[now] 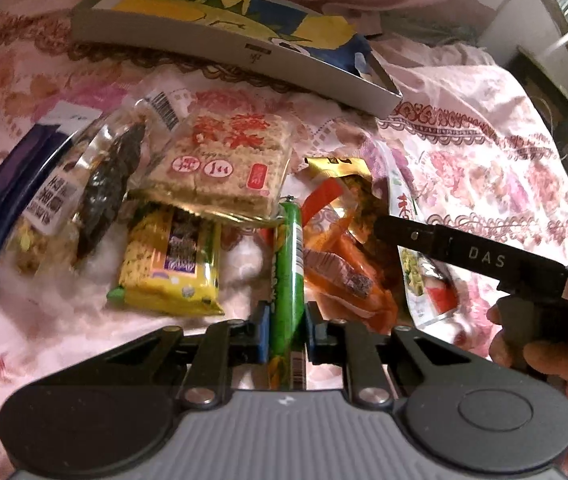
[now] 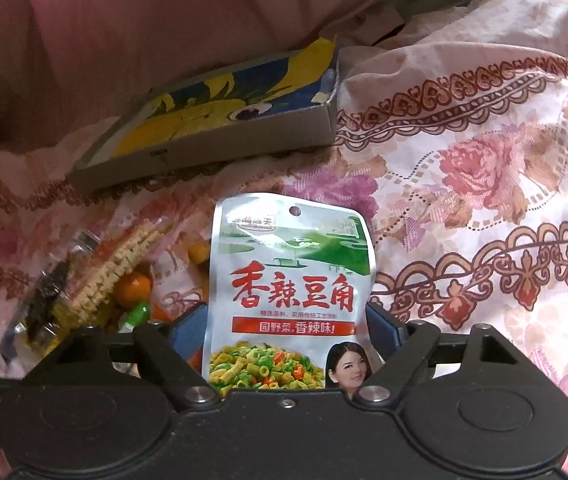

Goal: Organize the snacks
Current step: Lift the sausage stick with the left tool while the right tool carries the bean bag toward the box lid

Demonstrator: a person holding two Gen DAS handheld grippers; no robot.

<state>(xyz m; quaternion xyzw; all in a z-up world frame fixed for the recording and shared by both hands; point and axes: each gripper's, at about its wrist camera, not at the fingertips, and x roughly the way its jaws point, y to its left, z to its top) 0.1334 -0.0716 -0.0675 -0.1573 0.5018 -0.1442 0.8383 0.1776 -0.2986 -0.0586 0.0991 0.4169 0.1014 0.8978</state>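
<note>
Left wrist view: the left gripper is clenched on a green tube snack, held above the floral bedspread. Yellow packet and crispy rice cake pack lie beside it; the shallow box sits beyond.

Right wrist view: the right gripper brackets a white pouch; whether its pads press the pouch cannot be told.

The left gripper at bottom centre clamps a green tube. Snack packets lie above on a floral bedsheet; a shallow box sits at top; the right gripper enters from the right.
</note>
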